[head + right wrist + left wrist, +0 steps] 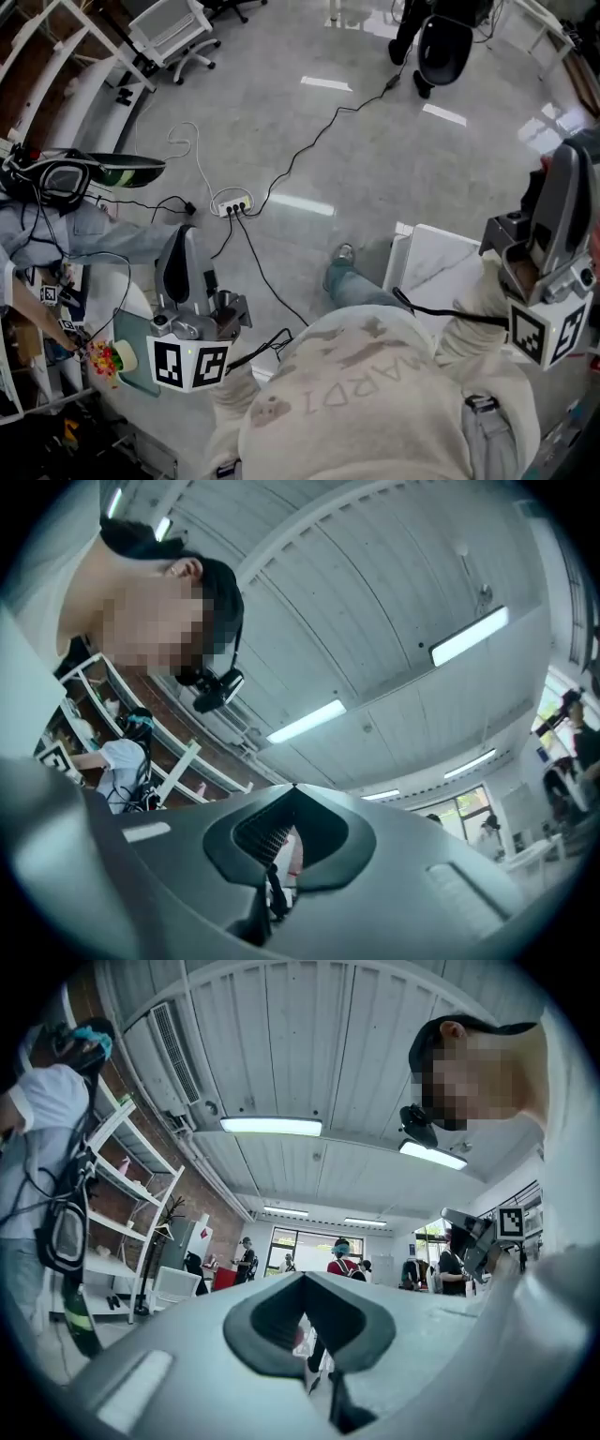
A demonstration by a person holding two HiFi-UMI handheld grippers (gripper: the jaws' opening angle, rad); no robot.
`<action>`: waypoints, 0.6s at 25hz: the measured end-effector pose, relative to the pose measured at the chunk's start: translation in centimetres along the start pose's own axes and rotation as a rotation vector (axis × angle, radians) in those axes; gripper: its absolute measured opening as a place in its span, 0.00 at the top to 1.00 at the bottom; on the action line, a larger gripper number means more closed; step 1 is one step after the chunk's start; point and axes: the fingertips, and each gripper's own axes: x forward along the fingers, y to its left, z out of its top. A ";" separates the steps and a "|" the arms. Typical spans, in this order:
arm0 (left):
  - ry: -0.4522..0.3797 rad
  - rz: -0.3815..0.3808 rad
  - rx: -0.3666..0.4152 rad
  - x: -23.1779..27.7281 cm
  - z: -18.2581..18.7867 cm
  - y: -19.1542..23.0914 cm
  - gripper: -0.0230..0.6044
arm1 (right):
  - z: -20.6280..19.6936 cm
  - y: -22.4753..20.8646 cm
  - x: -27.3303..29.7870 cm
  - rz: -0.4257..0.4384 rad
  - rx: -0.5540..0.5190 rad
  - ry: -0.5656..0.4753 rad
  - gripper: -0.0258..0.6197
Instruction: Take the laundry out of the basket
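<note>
Both grippers are held up, pointing at the ceiling [281, 1044].
The left gripper [180, 255] and the right gripper [564, 197] each have their jaws pressed together, with nothing between them. The person wears a cream sweatshirt [366, 394]. A white power strip [232, 203] lies on the grey floor [375, 159]. I cannot tell where the laundry basket is.

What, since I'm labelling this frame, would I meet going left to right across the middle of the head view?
black headset → left gripper → shoe → white table → right gripper
</note>
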 end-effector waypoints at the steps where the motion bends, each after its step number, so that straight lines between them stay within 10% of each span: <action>1: -0.014 -0.023 0.002 2.9 0.1 0.5 0.96 | -0.7 -0.3 1.8 0.035 0.015 -0.041 0.92; 5: -0.076 -0.131 0.026 12.6 -0.3 0.7 0.96 | -3.4 -2.2 5.9 0.095 0.045 -0.142 0.92; 15: -0.008 -0.528 -0.103 37.4 -8.0 -5.1 0.96 | -12.9 -16.3 5.1 -0.318 0.158 -0.004 0.92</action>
